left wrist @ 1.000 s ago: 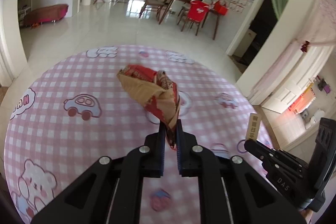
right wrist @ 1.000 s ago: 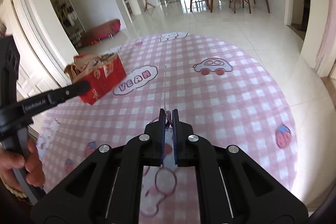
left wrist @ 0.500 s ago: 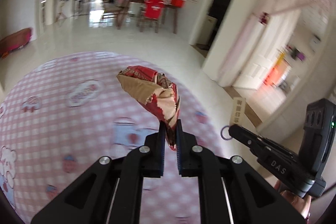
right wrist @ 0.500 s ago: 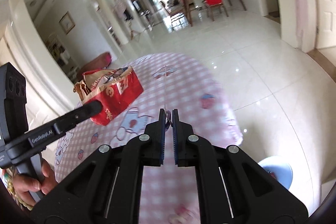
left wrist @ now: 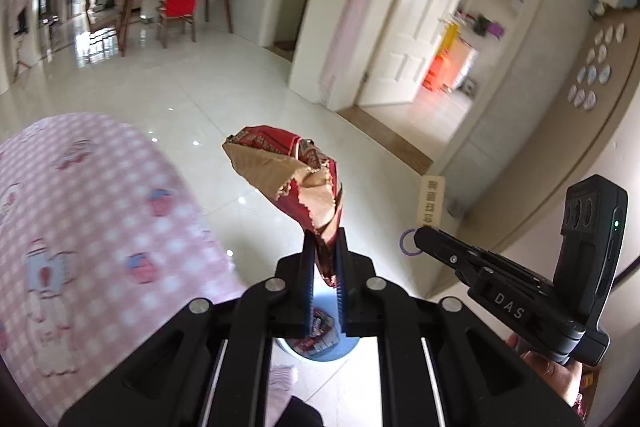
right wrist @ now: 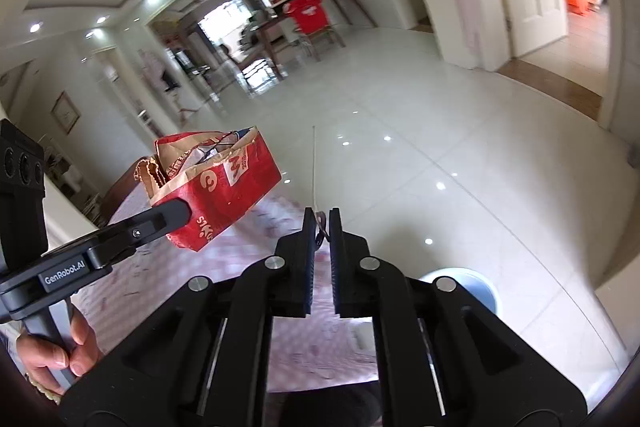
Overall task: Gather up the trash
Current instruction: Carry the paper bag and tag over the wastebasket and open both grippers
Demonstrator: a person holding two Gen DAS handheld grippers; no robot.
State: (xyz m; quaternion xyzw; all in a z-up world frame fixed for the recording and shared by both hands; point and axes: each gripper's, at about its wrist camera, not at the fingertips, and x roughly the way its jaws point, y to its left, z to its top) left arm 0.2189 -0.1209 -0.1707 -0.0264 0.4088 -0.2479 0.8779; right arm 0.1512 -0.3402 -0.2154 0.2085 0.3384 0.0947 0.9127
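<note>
My left gripper (left wrist: 324, 247) is shut on a crumpled red and brown paper bag (left wrist: 296, 179) and holds it in the air past the table's edge. The bag also shows in the right wrist view (right wrist: 216, 187), held by the left gripper's fingers (right wrist: 168, 215). My right gripper (right wrist: 321, 223) is shut on a thin, stiff, string-like strip (right wrist: 314, 167) with a small tag at its foot. A light blue bin (left wrist: 316, 347) with red wrappers inside stands on the floor under the left gripper; its rim shows in the right wrist view (right wrist: 472, 283).
The round table with a pink checked cloth (left wrist: 80, 227) is at the left, and low in the right wrist view (right wrist: 160, 287). White tiled floor (right wrist: 440, 147) lies beyond. A white door (left wrist: 412, 39) and a dining table with chairs (left wrist: 176, 3) stand farther off.
Both grippers have swung right, off the table and over the floor, each keeping its hold. The blue bin has come into view below them.
</note>
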